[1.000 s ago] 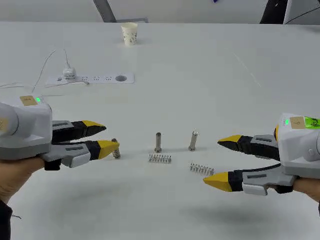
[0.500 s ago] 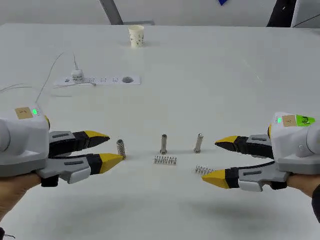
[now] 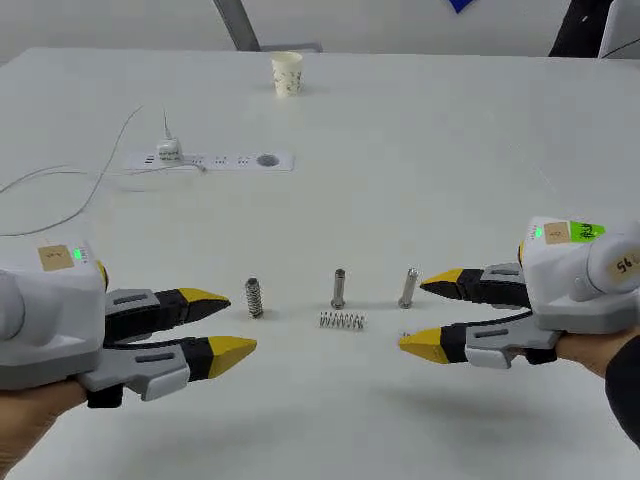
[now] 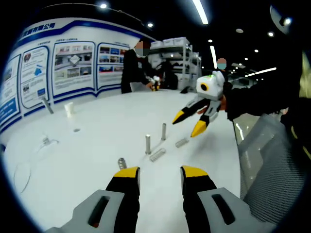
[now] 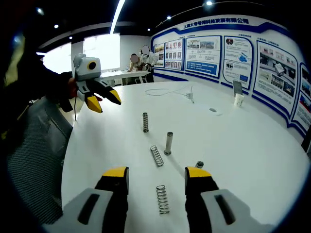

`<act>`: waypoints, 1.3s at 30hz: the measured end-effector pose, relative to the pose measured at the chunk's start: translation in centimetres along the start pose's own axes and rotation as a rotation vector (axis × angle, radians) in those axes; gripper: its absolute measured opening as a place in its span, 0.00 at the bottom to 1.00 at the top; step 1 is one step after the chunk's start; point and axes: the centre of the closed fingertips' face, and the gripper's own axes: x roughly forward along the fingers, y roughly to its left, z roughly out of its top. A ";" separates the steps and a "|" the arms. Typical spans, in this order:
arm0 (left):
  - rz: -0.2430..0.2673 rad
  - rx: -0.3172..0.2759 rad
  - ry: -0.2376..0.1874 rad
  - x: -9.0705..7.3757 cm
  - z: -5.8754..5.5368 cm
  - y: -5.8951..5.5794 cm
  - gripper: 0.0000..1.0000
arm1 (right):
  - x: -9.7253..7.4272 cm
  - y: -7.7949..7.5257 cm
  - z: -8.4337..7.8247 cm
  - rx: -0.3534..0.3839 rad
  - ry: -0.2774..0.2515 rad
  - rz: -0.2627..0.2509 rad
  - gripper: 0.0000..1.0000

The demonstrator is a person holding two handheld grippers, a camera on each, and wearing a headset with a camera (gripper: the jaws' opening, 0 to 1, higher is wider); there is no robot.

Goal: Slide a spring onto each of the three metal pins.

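One pin sprung, two bare

The left pin [image 3: 252,284] wears a spring [image 3: 255,301]. The middle pin [image 3: 339,288] and right pin [image 3: 409,287] stand bare. A loose spring [image 3: 342,320] lies before the middle pin, and a second spring [image 5: 162,199] lies between the right gripper's [image 3: 413,315] spread, empty jaws. The left gripper [image 3: 238,322] is likewise spread and empty. The far cup's [image 3: 287,73] contents are unseen.

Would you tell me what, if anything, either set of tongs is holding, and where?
Nothing is held; the left tongs and right tongs are both open.

Three upright pins [image 3: 340,288]; two loose springs [image 5: 156,155]
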 end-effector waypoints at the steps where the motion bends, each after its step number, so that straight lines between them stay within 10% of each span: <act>1: 0.000 -0.003 -0.002 0.0 0.0 0.0 0.34 | 0.1 -0.1 0.0 -0.001 0.002 0.002 0.47; 39: -0.011 -0.025 0.021 -0.2 -1.2 -1.1 0.33 | 7.0 -0.4 -1.7 -0.055 0.137 0.080 0.22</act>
